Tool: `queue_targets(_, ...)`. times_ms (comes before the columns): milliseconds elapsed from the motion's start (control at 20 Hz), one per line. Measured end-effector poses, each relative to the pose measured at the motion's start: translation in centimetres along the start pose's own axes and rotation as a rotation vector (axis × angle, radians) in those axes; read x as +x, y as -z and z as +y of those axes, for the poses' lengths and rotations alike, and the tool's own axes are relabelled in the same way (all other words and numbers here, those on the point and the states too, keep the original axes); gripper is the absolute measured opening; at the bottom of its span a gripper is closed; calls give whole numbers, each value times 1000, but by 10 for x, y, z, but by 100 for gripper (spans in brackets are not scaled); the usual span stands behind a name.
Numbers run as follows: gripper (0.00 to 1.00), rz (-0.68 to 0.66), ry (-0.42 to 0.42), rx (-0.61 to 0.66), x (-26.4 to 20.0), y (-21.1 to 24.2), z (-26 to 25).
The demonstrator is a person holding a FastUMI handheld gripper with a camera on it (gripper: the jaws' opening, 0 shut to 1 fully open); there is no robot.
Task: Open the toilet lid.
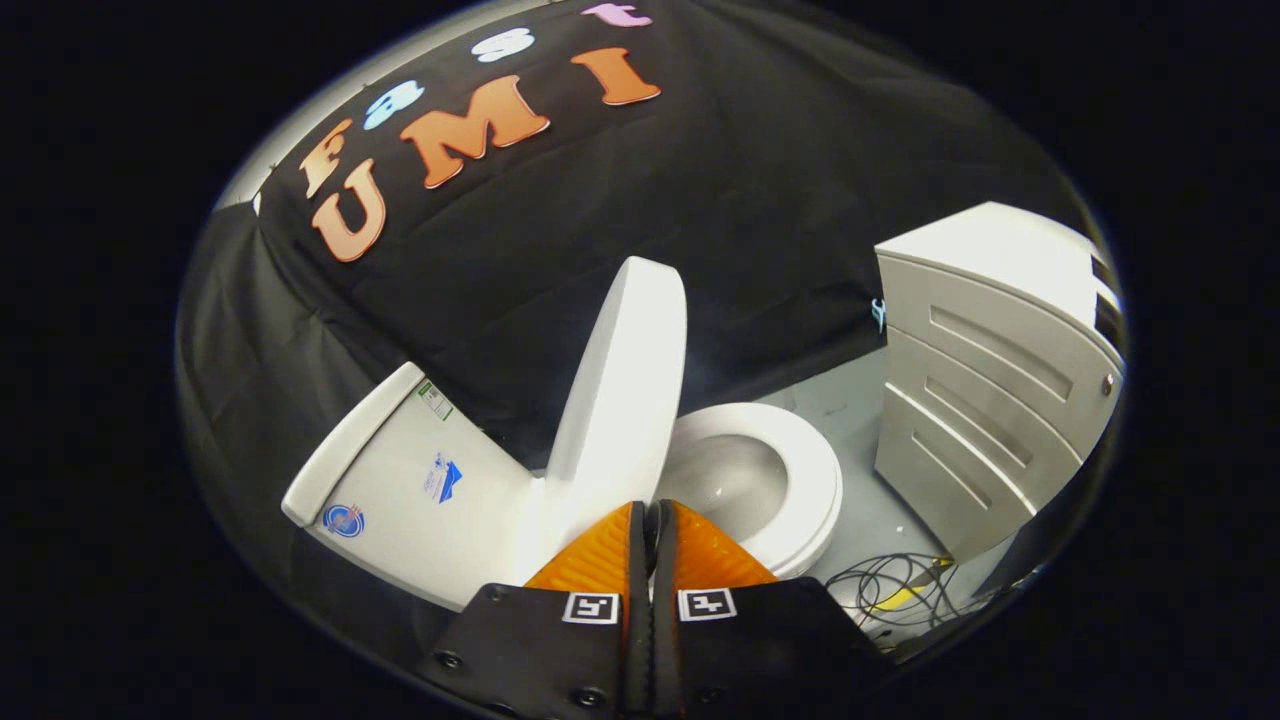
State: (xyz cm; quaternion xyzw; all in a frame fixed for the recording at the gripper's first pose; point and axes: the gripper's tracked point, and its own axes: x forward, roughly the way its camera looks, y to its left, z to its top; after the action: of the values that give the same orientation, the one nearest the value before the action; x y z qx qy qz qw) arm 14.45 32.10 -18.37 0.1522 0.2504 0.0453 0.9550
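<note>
In the gripper view, the glossy white oval plastic toilet lid (625, 385) stands raised, nearly upright, just ahead of the gripper (648, 515), with the white ceramic tank (420, 490) on one side and the open white seat ring and bowl (770, 480) on the other. The two orange ribbed fingers (600, 555) are pressed together, holding nothing; whether their tips touch the lid's base I cannot tell. The lift looks nearly finished. The next move likely calls for leaning the lid against the tank, or backing away. A white drawer cabinet (990, 370) stands beyond the bowl.
</note>
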Motion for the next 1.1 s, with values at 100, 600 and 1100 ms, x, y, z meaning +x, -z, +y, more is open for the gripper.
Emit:
queue_targets(100, 8, -9, 14, -57, -3, -5, 16)
queue_targets(600, 8, -45, 46, -244, -15, -19, 79)
queue_targets(1100, 8, -98, 40, -454, -23, -23, 167)
